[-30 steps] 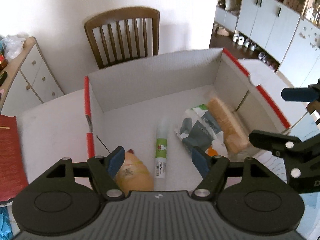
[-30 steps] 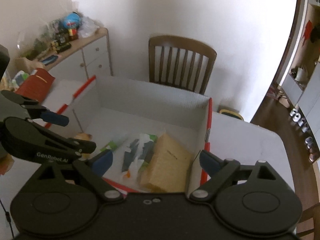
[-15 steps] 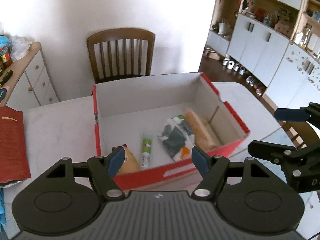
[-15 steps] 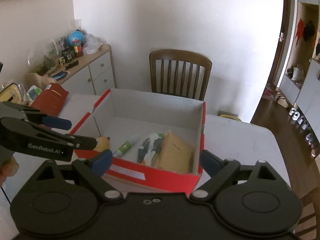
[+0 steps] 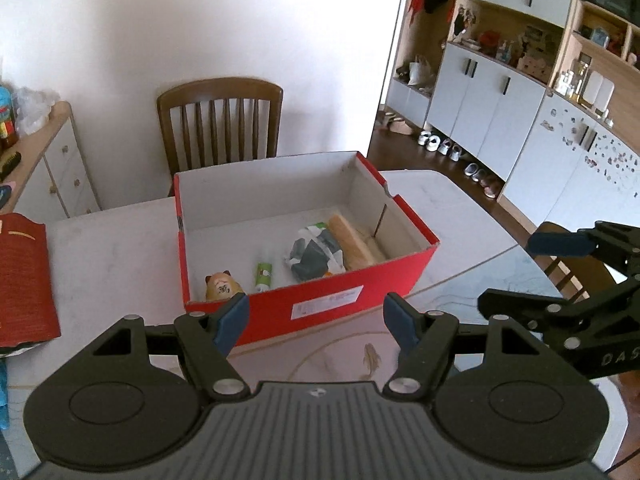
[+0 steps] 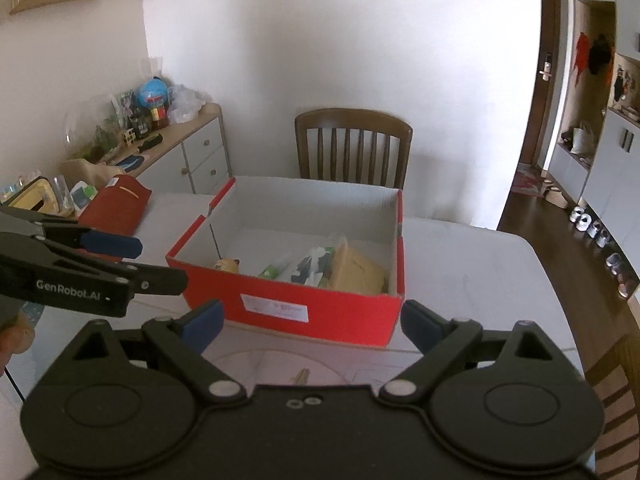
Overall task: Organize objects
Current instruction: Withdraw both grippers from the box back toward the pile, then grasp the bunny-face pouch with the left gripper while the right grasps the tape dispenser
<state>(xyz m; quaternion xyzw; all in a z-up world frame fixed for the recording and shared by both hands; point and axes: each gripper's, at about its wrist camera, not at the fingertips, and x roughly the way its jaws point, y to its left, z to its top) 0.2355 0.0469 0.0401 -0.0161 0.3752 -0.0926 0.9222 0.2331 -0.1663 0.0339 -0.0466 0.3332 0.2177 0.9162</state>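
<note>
White marble-look table (image 5: 112, 256) carries the work; wooden chair (image 5: 220, 120) and plain wall behind, cabinets to the right. Nearest the camera: left tool (image 5: 316, 316), jaws apart approx. mid-width, nothing between the pads, hovering over the table short of the box. Right tool (image 6: 310, 322), jaws wide apart, likewise empty, also short of the box's front wall. Next out: red box (image 5: 320, 300), open-topped, long axis running left-right across both views, front wall facing the tools. Contents, left to right in the left wrist view: small cat figurine (image 5: 222, 286) at the near left corner, green-white tube (image 5: 263, 276) lying front-to-back, crumpled dark/white packet (image 5: 314, 256), tan block (image 5: 354, 242) against the right side. Red pouch (image 5: 22, 276) sits on the table well left of the box. Judgement: all sorted items lie ahead of and below both tools; left tool nearer figurine and tube, right tool nearer tan block. Task appears near complete.
</note>
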